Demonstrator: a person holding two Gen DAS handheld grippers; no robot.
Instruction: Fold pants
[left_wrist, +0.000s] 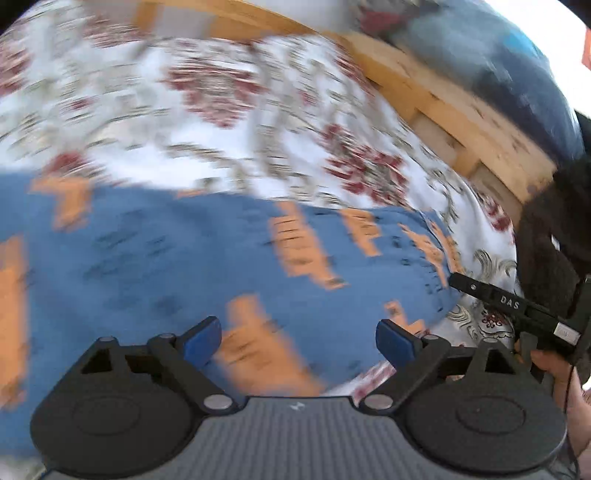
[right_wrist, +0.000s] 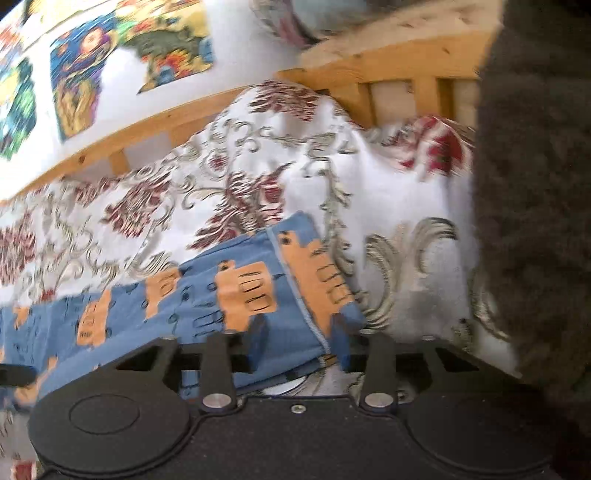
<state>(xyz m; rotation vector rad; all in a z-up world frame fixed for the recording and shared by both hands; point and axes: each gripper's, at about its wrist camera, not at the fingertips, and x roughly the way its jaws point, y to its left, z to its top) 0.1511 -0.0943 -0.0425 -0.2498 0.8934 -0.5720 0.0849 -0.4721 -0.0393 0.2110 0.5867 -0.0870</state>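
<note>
Blue pants (left_wrist: 166, 266) with orange prints lie stretched across a white floral bedspread (left_wrist: 221, 122). My left gripper (left_wrist: 299, 343) hovers over their middle, open wide, with nothing between its blue pads (left_wrist: 203, 341). In the right wrist view, the pants' hemmed end (right_wrist: 295, 288) reaches between the fingers of my right gripper (right_wrist: 300, 339). Those jaws stand partly narrowed, with a clear gap and cloth lying in it. The left wrist view also shows the right gripper's black body (left_wrist: 517, 306) at the pants' right end, with a hand (left_wrist: 557, 373) behind it.
A wooden slatted bed rail (right_wrist: 388, 62) borders the bedspread (right_wrist: 147, 206). A dark fuzzy fabric mass (right_wrist: 535, 184) stands close on the right. Colourful pictures (right_wrist: 77, 92) hang on the white wall behind. A dark blue bulky object (left_wrist: 498, 62) lies beyond the rail (left_wrist: 461, 118).
</note>
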